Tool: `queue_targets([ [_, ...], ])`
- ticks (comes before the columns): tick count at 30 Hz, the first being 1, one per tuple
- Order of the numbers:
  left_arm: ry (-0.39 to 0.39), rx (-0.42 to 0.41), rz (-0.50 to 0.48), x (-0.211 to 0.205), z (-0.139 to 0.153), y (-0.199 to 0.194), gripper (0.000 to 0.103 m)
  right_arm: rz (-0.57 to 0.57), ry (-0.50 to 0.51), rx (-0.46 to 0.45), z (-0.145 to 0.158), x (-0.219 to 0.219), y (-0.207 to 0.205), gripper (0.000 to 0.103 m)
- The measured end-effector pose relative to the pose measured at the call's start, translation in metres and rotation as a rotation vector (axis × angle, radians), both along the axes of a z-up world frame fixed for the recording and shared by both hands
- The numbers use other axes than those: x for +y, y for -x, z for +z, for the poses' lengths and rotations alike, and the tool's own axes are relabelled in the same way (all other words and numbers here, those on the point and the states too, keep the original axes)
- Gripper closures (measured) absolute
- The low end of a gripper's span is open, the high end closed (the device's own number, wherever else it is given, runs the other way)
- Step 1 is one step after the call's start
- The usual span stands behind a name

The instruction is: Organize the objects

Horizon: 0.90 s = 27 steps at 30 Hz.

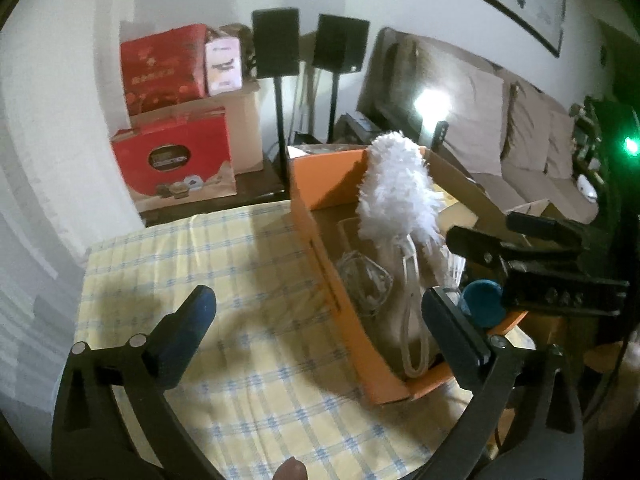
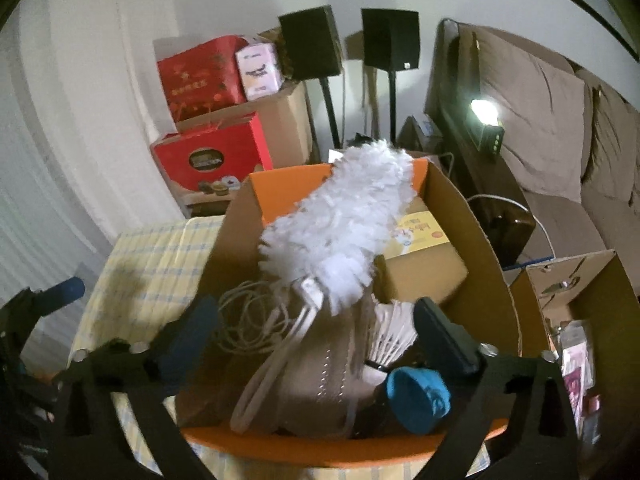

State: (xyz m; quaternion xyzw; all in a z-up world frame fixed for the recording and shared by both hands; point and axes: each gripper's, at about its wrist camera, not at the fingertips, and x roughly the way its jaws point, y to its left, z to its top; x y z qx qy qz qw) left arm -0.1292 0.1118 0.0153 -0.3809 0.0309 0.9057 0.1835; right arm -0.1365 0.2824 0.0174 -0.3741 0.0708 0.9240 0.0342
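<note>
Both claws stand wide and empty, so the step in hand looks like choosing what to tidy inside the box (image 2: 472,216). Between the spread fingers of the right claw (image 2: 316,328), just ahead and below, lies the beige bag (image 2: 320,376) with the duster (image 2: 344,224) leaning up and away from it, its white handle (image 2: 312,292) nearest the claw. Just inside the right finger sit a shuttlecock (image 2: 392,332) and a blue cap (image 2: 418,398); toward the left finger a loose cable (image 2: 248,320) is coiled against the box wall. Beyond the duster a yellow-topped carton (image 2: 424,248) fills the far end. To do this well, I would take the duster by its handle rather than its fluff, closing squarely and lifting straight so that the bag straps and cable do not snag. The left claw (image 1: 320,312) hovers over the checked cloth (image 1: 200,248) with the box's orange side (image 1: 344,312) ahead between its fingers; its right finger stands over the box's near end, so it could steady that wall. The right claw (image 1: 516,248) shows on its far right.
</note>
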Motion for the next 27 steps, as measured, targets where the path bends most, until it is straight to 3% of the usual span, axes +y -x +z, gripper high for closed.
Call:
queue_targets([
  [13, 0.012, 0.038, 0.181, -0.053, -0.002, -0.027, 0.0, 0.015, -0.064, 0.05, 0.0, -0.032, -0.045, 0.001],
  [27, 0.012, 0.033, 0.201, -0.074, -0.004, -0.079, 0.0, -0.013, -0.066, 0.077, -0.007, -0.049, -0.091, 0.001],
])
